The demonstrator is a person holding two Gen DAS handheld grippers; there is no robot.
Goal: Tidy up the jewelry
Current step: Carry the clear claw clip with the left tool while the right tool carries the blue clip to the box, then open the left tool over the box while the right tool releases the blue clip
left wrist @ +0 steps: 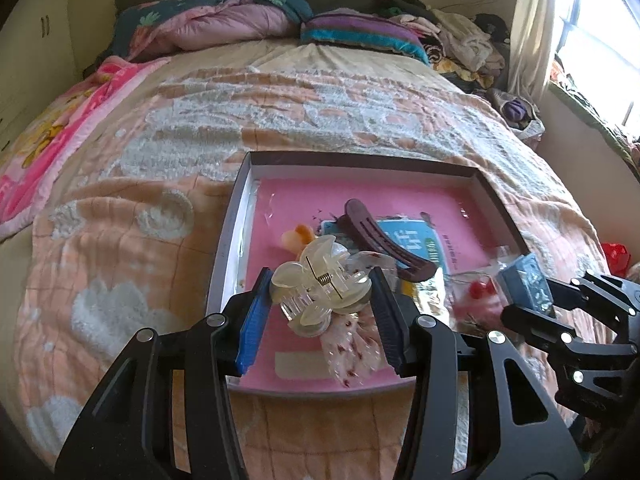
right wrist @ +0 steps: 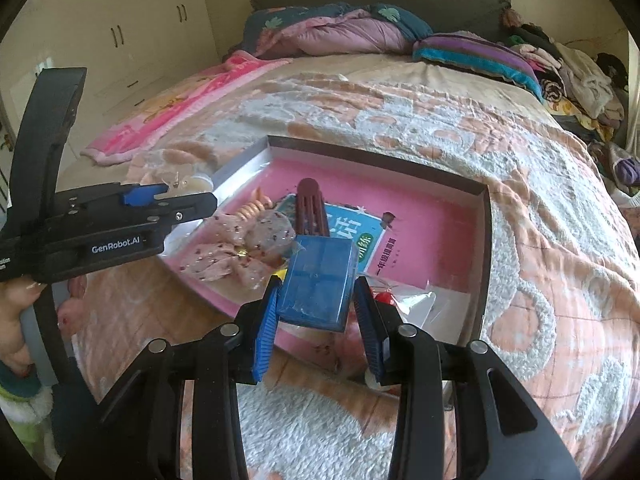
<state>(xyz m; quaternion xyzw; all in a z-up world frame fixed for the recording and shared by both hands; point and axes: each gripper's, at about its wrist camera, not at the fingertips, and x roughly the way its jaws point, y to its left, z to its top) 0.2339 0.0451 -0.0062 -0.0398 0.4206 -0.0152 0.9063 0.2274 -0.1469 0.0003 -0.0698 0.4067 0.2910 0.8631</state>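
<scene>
A shallow grey box (left wrist: 234,216) (right wrist: 486,240) with a pink book as its floor lies on the bed. In the left wrist view my left gripper (left wrist: 320,300) is shut on a clear claw hair clip (left wrist: 316,286), held above the box's near left part. My right gripper (right wrist: 318,312) (left wrist: 528,292) is shut on a small blue plastic case (right wrist: 320,284) (left wrist: 524,280) over the box's near edge. Inside the box lie a dark brown hair clip (left wrist: 380,236) (right wrist: 312,204), a sheer spotted bow (right wrist: 236,256) (left wrist: 352,344), an orange piece (left wrist: 296,236) and a bag with red beads (left wrist: 478,290).
The box rests on a peach and white quilt (left wrist: 120,240) that covers the bed. Pillows and folded bedding (left wrist: 240,20) lie at the head, a heap of clothes (left wrist: 460,44) at the back right. A window (left wrist: 600,40) is on the right, cupboards (right wrist: 140,40) on the left.
</scene>
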